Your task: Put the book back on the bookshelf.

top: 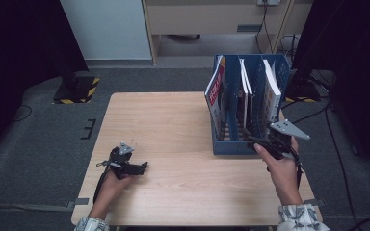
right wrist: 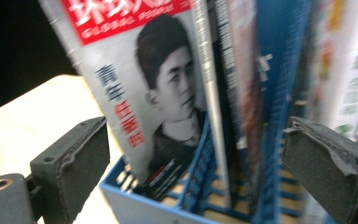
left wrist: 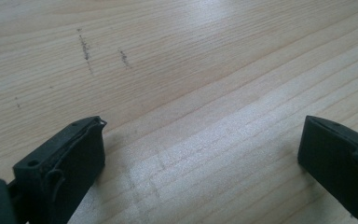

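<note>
Dark room, grey carpet, and a pale wood desk (top: 173, 125) with a blue rack (top: 231, 144) sitting at its right edge, toward the far side. The rack has magazines standing in its slots; the leftmost magazine (right wrist: 144, 102), red masthead and a portrait cover, leans a bit toward the desk's left. The right gripper (top: 265, 142) is up against the rack's near end, jaws spread wide and holding nothing, lined up on the slots in the right gripper view. So I'd say nothing is pulled or grabbed yet, the whole pick is left to do. Way over by the near left corner, the left gripper (top: 142, 166) hangs just over bare wood, jaws apart too, holding nothing.
</note>
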A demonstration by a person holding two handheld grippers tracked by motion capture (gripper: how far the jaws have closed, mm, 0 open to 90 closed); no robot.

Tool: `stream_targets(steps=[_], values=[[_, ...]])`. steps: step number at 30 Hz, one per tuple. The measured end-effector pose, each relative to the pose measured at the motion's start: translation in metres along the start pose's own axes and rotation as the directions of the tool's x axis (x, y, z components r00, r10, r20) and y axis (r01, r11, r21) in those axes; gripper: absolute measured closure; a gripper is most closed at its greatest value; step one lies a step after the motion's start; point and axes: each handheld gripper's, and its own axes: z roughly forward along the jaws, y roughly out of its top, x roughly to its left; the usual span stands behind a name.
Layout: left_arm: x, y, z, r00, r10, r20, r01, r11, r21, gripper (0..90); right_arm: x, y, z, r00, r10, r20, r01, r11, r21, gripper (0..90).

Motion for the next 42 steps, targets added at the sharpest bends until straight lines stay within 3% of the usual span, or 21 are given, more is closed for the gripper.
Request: stream_targets(steps=[16, 24, 42], values=[[0.0, 0.0, 0.0, 1.0, -0.002, 0.0, 0.002, 1.0, -0.002, 0.0, 0.038, -0.019, 0.01, 0.9954, -0.017, -0.094, 0.021, 0.999, 0.042, 8.4], [0.0, 0.0, 0.0, 1.0, -0.002, 0.0, 0.002, 1.0, -0.002, 0.0, 0.053, -0.031, 0.017, 0.992, -0.041, -0.119, 0.05, 0.996, 0.071, 8.5], [-0.001, 0.0, 0.0, 1.0, -0.004, -0.002, 0.004, 1.0, -0.002, 0.0, 0.081, -0.064, 0.017, 0.9713, -0.093, -0.219, 0.126, 0.982, 0.143, 8.0]])
